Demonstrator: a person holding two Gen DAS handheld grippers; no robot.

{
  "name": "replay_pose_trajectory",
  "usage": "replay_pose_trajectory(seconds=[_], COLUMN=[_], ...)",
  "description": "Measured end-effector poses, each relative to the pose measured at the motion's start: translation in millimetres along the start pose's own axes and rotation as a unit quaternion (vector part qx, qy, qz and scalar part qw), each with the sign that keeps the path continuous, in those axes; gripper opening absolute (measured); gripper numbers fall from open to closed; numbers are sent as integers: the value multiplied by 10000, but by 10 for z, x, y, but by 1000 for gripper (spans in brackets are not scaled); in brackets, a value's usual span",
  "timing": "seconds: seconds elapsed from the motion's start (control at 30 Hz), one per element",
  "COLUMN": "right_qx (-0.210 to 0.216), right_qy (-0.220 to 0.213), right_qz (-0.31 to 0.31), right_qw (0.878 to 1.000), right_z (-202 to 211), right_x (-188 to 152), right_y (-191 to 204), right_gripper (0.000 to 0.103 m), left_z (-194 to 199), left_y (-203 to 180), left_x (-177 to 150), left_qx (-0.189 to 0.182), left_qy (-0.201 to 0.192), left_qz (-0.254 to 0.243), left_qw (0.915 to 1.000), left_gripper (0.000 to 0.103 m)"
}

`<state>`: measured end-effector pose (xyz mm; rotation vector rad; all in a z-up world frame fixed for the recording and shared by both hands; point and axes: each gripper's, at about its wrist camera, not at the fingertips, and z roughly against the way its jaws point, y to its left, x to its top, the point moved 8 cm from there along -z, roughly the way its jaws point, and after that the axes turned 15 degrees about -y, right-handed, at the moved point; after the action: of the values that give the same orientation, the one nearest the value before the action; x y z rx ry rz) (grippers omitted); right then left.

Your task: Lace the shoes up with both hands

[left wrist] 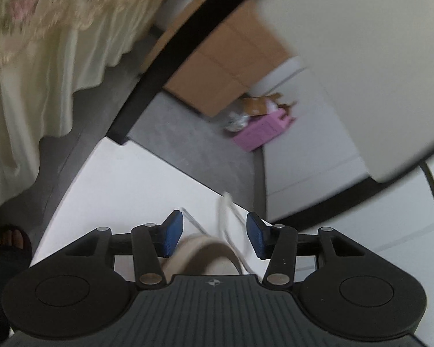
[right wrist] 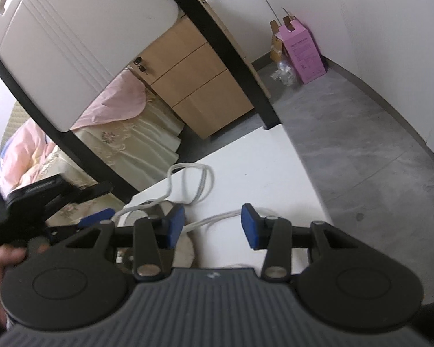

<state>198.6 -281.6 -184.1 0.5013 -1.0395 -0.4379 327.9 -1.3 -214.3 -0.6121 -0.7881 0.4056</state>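
- Because the left gripper has its blue pads apart with nothing pressed between them, the pale cord shoelace lying between the jaws is free and could slide away if the jaws close off-centre.
- The beige fabric shoe sits on the white tabletop right under the left gripper, near the tabletop's far corner, so a push could shove it towards that edge.
- The right gripper is also spread, holding nothing; a strand of lace crosses the tabletop just beyond its pads.
- In the right wrist view a loop of lace lies close to the tabletop's far edge and could drop over it if tugged.
- The two grippers work close together, so a clash is likely if both reach for one strand.
- Past the edges is open grey floor; the black-framed chair crowds the space just beyond the table.
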Motion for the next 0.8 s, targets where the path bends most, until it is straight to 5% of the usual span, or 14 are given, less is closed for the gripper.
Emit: replay_pose_trajectory(seconds=[0.13,0.4,0.6,0.7,0.8], right_qx=[-158,-316,-357,-358,-379], right_qy=[-41,-217,-232,-238,-260], right_qz=[-87,-293,-454,-525,-528], right_qw=[9998,9988,9981,9977,9976], right_z=[-20,7,43,54,70], right_x=[36,142,165,176,190], right_y=[-120,-294,-385,-413,-436], right_gripper=[45,45,45,45,45], left_z=[-254,-458,-496,-521,-564], left_y=[110,225,160,137,130], left_x=[-12,-27,-76,-105,-151], left_qx=[296,374,349,372,356], left_qy=[174,307,351,372,489], left_qz=[121,627,505,388,361], left_qw=[9993,9969,9975,9979,9975], left_gripper=[52,49,43,34,11])
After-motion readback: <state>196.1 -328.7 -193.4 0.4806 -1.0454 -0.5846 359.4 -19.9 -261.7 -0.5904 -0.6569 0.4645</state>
